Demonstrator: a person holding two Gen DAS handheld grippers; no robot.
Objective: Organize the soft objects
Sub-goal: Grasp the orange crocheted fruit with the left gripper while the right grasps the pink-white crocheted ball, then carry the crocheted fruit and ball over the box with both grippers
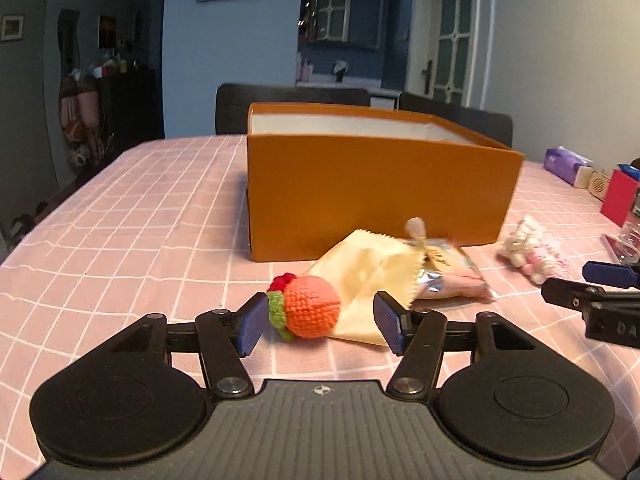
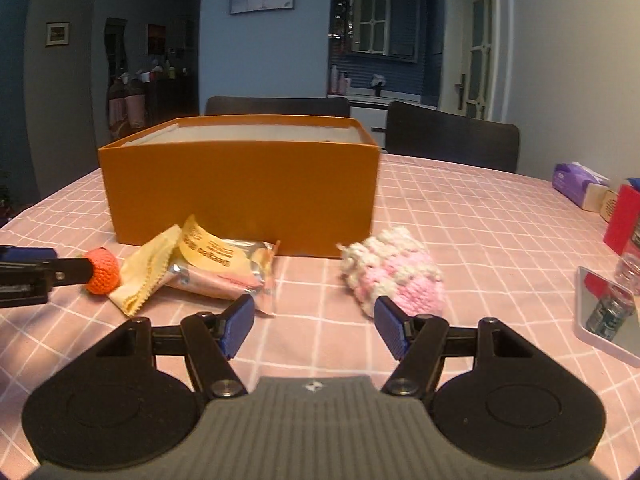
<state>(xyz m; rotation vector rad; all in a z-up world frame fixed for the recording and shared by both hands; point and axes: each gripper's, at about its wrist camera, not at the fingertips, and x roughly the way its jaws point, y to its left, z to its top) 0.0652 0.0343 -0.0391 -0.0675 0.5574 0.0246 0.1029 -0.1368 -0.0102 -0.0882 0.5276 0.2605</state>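
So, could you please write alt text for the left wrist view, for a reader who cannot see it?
The open left gripper reaches around an orange crochet ball lying on a pink checked tablecloth. Behind the ball lie a yellow cloth and a snack packet, in front of an open orange box.

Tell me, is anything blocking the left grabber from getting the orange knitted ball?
Nothing visible. The crocheted orange ball already sits between the open fingers of the left hand-held gripper. The yellow cloth lies just behind it, not in front.
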